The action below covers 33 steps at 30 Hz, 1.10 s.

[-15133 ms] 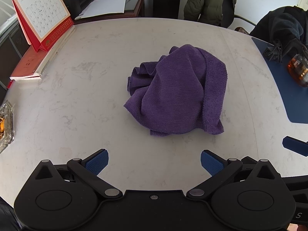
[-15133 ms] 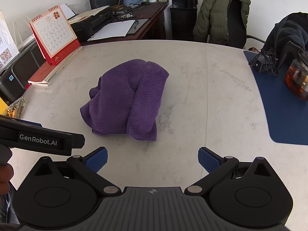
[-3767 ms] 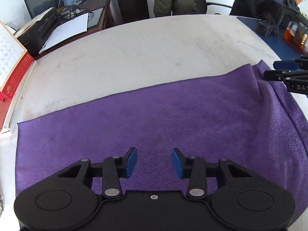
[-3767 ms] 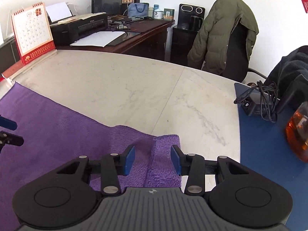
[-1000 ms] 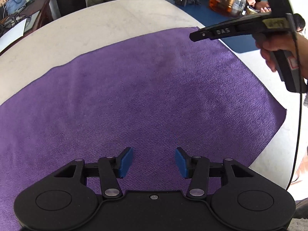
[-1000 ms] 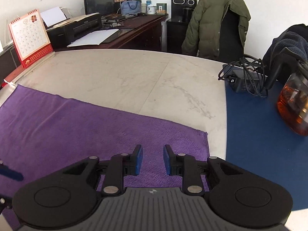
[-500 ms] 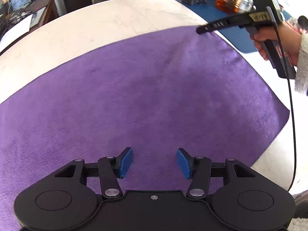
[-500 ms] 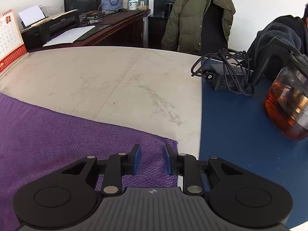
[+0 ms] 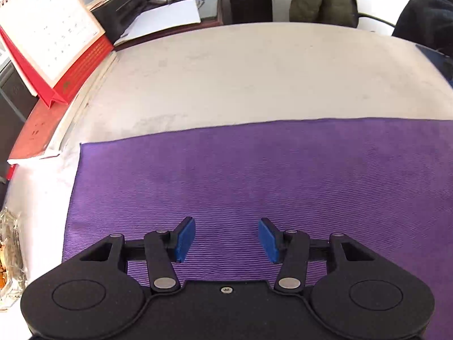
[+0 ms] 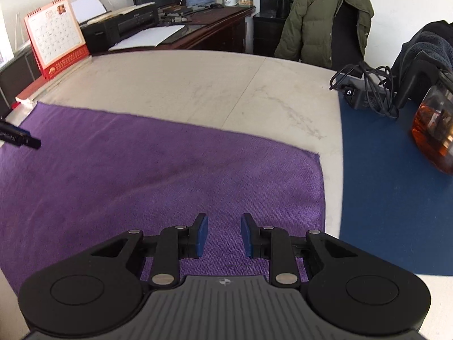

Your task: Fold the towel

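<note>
1. Calendar [image 9: 53,28]: stands upright at the table's far-left edge, on a red book [image 9: 36,130].
2. Table [image 9: 254,79]: pale marble top; bare beyond the towel's far edge.
3. Towel [image 9: 254,175]: purple, spread flat in a single layer on the near half of the table. Its far-left corner lies just beside the red book; its right edge lies near the blue mat [image 10: 382,198], apart from it.
4. Left gripper [image 9: 226,239]: above the towel's left part, pointing down at it. Jaws stand apart, released; nothing between the pads.
5. Right gripper [image 10: 224,235]: above the towel near its right edge. Jaws are opening, with a narrow gap; no cloth is pinched between the pads.
6. Blue mat: carries a power adapter with a coiled cable [image 10: 365,93] and a glass teapot [image 10: 433,136] holding amber liquid.
7. Background: a green jacket [image 10: 322,19] hangs on a chair behind the table.
</note>
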Available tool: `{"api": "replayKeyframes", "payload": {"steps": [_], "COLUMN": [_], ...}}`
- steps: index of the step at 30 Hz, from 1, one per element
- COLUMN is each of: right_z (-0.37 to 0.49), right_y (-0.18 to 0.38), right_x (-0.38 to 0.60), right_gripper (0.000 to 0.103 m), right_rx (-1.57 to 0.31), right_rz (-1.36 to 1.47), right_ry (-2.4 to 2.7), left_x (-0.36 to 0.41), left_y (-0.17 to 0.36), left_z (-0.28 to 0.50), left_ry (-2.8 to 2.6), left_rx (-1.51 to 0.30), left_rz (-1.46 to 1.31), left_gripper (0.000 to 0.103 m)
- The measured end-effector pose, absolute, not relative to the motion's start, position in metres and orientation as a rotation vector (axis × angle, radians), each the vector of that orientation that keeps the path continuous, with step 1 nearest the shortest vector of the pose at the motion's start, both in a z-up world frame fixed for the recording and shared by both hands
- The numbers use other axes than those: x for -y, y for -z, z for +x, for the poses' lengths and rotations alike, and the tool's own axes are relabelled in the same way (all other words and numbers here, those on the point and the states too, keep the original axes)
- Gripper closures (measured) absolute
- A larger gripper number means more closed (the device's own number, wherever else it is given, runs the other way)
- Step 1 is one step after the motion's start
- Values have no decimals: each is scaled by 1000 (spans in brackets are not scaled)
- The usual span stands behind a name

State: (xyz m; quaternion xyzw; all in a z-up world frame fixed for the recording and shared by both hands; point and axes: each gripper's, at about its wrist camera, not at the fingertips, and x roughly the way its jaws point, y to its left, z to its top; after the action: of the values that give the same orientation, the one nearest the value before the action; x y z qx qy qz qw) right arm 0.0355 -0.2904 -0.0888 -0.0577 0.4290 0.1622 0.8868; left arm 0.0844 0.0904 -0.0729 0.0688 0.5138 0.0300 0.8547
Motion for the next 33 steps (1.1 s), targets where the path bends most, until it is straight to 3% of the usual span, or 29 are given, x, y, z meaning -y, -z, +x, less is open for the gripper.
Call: {"api": "replayKeyframes", "payload": {"steps": [6, 8, 10, 13, 18, 23, 33], "right_z": [24, 23, 22, 22, 3, -34, -61], "right_y": [88, 88, 88, 86, 66, 70, 81], "right_x": [297, 300, 303, 302, 301, 286, 294], "right_gripper": [71, 66, 63, 63, 63, 63, 63], "right_rx": [-897, -900, -899, -911, -882, -937, -973], "right_rz": [-147, -145, -140, -148, -125, -135, -105], "right_ry": [-312, -302, -295, -291, -342, -393, -321], "left_x": [-98, -98, -98, -95, -92, -97, -124], "left_y": [73, 75, 74, 69, 50, 64, 74], "left_z": [82, 82, 81, 79, 35, -7, -28], "left_ry": [-62, -61, -61, -68, 3, -2, -57], "left_rx": [-1060, -1057, -1059, -1072, -1058, -1129, -1123], "left_rz": [123, 115, 104, 118, 122, 56, -9], "left_gripper": [42, 41, 42, 55, 54, 54, 50]}}
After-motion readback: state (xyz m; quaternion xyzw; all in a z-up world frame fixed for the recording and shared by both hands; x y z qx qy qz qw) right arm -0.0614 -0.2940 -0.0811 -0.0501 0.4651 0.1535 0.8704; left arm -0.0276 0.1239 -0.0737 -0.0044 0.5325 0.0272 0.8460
